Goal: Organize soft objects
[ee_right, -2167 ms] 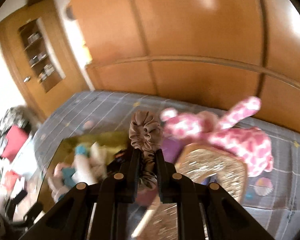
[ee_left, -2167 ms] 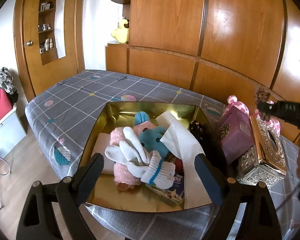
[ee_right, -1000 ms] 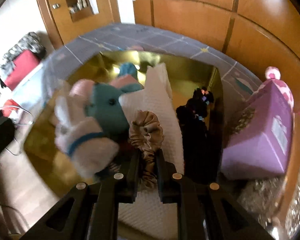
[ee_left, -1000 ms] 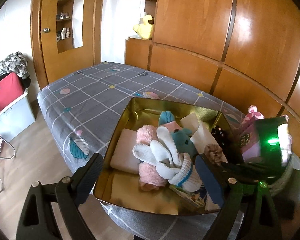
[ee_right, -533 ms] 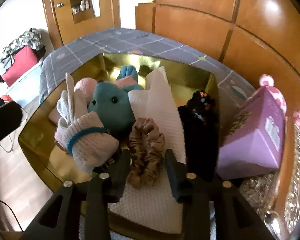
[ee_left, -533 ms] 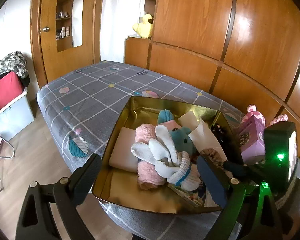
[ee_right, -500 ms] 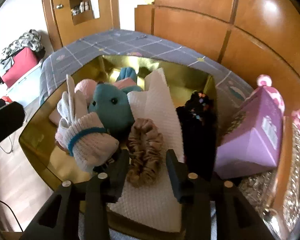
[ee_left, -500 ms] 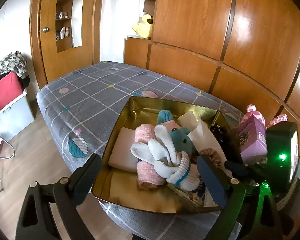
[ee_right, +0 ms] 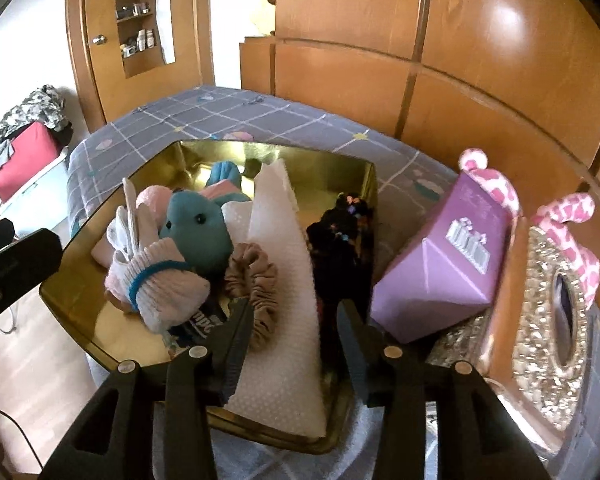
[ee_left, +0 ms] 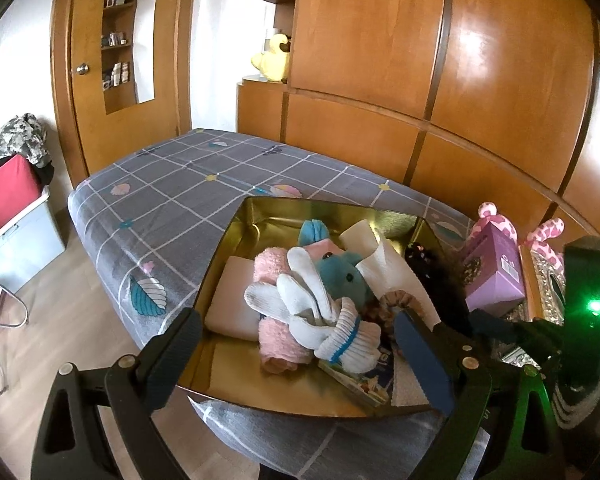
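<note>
- My right gripper (ee_right: 292, 320) has just been opening, nothing pinched between its fingers.
- The scrunchie (ee_right: 256, 280) lies on the white cloth (ee_right: 284, 280) in the gold tray (ee_right: 332, 164).
- My left gripper (ee_left: 296, 344) hangs wide open, empty.

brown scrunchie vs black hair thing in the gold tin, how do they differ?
The brown scrunchie is plain tan satin; the black hair piece is dark with small coloured bits. The scrunchie lies on the white cloth; the black piece sits against the gold tin wall. Both rest loose inside the tin.
</note>
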The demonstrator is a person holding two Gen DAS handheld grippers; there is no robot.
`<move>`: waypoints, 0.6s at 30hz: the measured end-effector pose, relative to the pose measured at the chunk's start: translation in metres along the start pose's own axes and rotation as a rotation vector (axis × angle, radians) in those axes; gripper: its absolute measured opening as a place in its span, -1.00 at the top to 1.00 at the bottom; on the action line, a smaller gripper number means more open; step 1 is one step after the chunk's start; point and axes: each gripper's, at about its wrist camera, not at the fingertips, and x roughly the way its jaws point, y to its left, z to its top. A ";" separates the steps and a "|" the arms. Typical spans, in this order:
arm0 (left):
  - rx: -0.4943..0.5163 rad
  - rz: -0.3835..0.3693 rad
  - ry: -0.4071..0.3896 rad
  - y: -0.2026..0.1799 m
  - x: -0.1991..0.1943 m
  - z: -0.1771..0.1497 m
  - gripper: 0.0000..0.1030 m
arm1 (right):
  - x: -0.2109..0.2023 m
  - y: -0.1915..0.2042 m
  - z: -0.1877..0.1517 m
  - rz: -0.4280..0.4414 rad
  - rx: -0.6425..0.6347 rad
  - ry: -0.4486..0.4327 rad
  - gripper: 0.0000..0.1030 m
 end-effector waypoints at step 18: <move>0.047 -0.015 0.011 -0.021 0.001 -0.007 -0.99 | -0.047 -0.028 -0.016 -0.144 0.144 -0.152 0.15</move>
